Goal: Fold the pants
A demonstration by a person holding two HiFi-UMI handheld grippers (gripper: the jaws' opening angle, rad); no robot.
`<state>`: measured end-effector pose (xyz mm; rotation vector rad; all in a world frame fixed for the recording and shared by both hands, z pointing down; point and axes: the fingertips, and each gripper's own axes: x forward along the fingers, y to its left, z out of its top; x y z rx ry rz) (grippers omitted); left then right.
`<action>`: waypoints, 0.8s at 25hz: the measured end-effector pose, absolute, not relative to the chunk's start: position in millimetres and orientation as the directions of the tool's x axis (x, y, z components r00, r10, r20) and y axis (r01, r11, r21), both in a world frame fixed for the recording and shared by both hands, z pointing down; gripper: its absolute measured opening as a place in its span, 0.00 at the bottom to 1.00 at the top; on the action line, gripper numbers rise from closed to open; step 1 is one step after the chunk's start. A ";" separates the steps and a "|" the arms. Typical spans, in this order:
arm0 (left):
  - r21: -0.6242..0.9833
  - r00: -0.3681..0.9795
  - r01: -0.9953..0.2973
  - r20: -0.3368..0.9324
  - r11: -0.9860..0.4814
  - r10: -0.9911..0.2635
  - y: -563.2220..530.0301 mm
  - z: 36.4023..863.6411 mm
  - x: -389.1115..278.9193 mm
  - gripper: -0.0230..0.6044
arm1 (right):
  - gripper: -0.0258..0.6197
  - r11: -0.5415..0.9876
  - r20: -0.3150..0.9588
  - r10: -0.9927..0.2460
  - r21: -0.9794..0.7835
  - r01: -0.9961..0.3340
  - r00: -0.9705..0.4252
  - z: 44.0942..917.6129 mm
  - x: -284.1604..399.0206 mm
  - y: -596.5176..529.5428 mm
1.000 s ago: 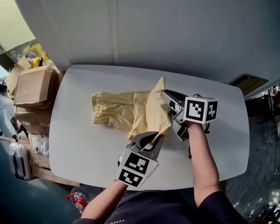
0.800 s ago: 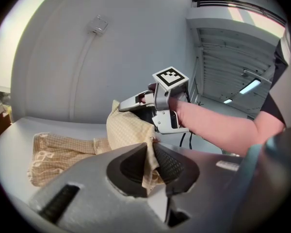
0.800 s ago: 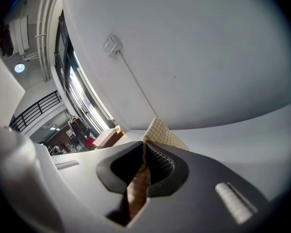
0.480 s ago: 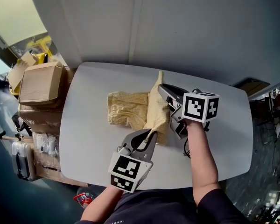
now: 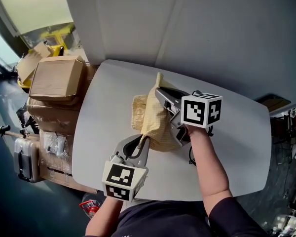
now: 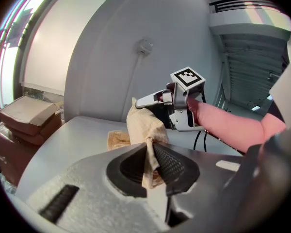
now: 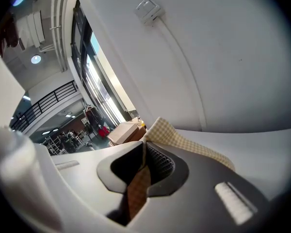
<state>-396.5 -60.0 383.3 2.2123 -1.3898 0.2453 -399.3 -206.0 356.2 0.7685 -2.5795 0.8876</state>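
Pale yellow checked pants lie partly folded on the grey table; a lifted flap hangs between my two grippers. My left gripper is shut on the near corner of the flap, seen pinched between the jaws in the left gripper view. My right gripper is shut on the far corner, with cloth draping over its jaw in the right gripper view. The rest of the pants stays flat on the table beyond the flap.
Cardboard boxes are stacked off the table's left edge, with a suitcase on the floor below. A grey wall runs behind the table. A black cable trails from the right gripper over the tabletop.
Both grippers have carried the held flap leftward over the flat part of the pants. Much less of the flat cloth shows at the left now.
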 end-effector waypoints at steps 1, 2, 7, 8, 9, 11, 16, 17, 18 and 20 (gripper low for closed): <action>0.318 0.445 -0.889 0.424 -0.330 -0.789 -58.0 388.6 -403.8 0.09 | 0.07 0.669 0.450 -0.374 -0.475 -0.572 -0.811 361.6 -407.7 -204.2; 0.314 0.433 -0.895 0.438 -0.317 -0.788 -56.1 394.1 -409.8 0.09 | 0.07 0.672 0.458 -0.361 -0.476 -0.567 -0.812 367.7 -415.5 -202.4; 0.305 0.402 -0.910 0.486 -0.280 -0.776 -48.0 419.6 -428.1 0.10 | 0.08 0.671 0.470 -0.317 -0.502 -0.545 -0.824 396.6 -442.8 -195.5; 0.301 0.399 -0.912 0.495 -0.279 -0.772 -46.4 424.9 -431.0 0.10 | 0.08 0.665 0.471 -0.315 -0.510 -0.545 -0.824 401.6 -446.6 -194.1; 0.298 0.397 -0.914 0.506 -0.276 -0.766 -44.9 430.5 -434.0 0.10 | 0.09 0.661 0.475 -0.313 -0.513 -0.548 -0.822 406.5 -450.2 -192.6; 0.293 0.391 -0.917 0.528 -0.270 -0.754 -42.3 440.3 -439.5 0.11 | 0.09 0.661 0.494 -0.310 -0.502 -0.558 -0.812 415.6 -457.2 -189.9; 0.280 0.383 -0.922 0.554 -0.267 -0.739 -39.8 452.3 -447.3 0.12 | 0.11 0.665 0.535 -0.310 -0.469 -0.581 -0.786 435.3 -469.3 -187.5; 0.280 0.384 -0.921 0.556 -0.269 -0.737 -39.8 454.0 -448.0 0.12 | 0.11 0.664 0.539 -0.311 -0.466 -0.584 -0.783 438.1 -470.5 -187.4; 0.281 0.386 -0.921 0.558 -0.271 -0.734 -39.5 455.7 -448.6 0.13 | 0.12 0.665 0.542 -0.312 -0.462 -0.587 -0.780 440.5 -471.5 -187.1; 0.285 0.392 -0.919 0.562 -0.274 -0.728 -38.6 458.7 -449.6 0.13 | 0.13 0.670 0.548 -0.315 -0.450 -0.591 -0.775 443.4 -473.1 -185.5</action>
